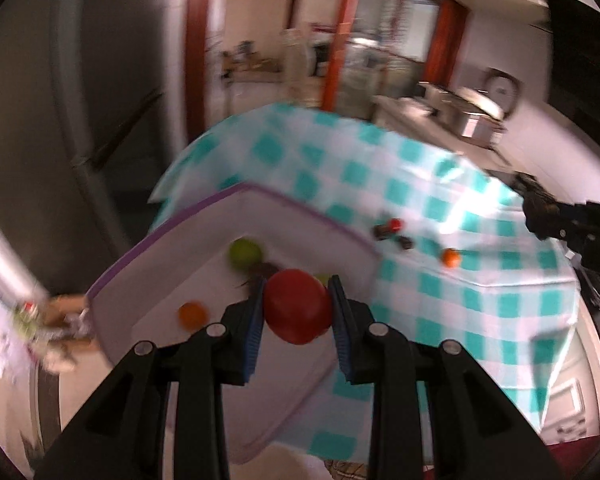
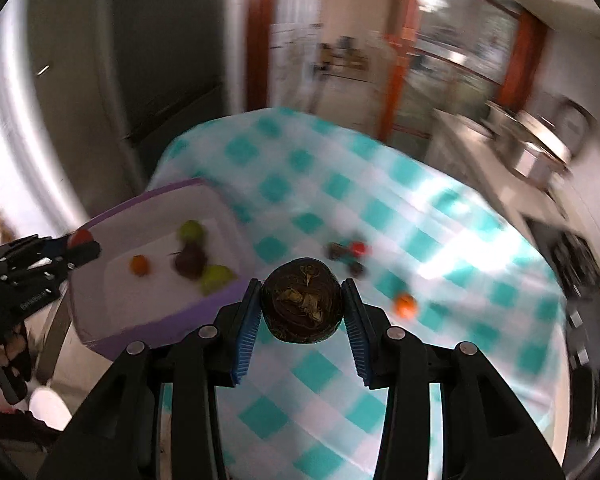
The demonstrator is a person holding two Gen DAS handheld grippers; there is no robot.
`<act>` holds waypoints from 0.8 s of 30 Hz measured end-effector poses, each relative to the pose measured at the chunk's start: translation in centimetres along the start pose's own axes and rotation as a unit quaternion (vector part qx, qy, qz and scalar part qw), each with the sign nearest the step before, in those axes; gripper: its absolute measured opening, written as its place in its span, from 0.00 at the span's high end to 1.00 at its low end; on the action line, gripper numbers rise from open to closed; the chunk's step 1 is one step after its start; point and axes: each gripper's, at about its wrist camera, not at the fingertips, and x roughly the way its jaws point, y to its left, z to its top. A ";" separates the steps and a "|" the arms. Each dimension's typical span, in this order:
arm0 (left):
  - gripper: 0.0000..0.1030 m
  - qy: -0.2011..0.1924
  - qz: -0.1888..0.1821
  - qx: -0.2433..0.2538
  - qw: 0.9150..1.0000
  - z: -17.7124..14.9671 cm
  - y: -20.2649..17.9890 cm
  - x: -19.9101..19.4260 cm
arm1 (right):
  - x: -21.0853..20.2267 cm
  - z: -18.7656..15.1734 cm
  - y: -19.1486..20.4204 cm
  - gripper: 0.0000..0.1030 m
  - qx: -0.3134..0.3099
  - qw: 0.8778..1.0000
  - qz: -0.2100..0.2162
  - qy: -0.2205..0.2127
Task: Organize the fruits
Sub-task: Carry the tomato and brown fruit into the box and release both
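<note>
My left gripper is shut on a red apple and holds it above the white, purple-rimmed tray. The tray holds a green fruit, a small orange, a dark purple fruit and a second green fruit. My right gripper is shut on a dark round fruit above the checked tablecloth, right of the tray. A small orange and a red and dark cluster of small fruits lie on the cloth. The left gripper also shows in the right wrist view.
The table with the teal and white checked cloth drops off at its far and right edges. A kitchen counter with metal pots stands at the right. Dark cabinet doors are at the left. Both views are blurred by motion.
</note>
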 end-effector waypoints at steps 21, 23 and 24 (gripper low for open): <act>0.69 0.187 0.168 -0.155 0.955 -5.9 7.9 9.8 | 25.9 3.0 21.2 0.60 -0.316 0.893 0.231 0.221; 0.68 0.208 0.172 -0.144 0.952 -5.9 7.1 11.0 | 27.5 2.8 21.9 0.60 -0.341 0.880 0.234 0.234; 0.68 0.216 0.193 -0.126 0.949 -5.9 6.5 11.6 | 28.2 2.8 22.1 0.60 -0.345 0.874 0.240 0.242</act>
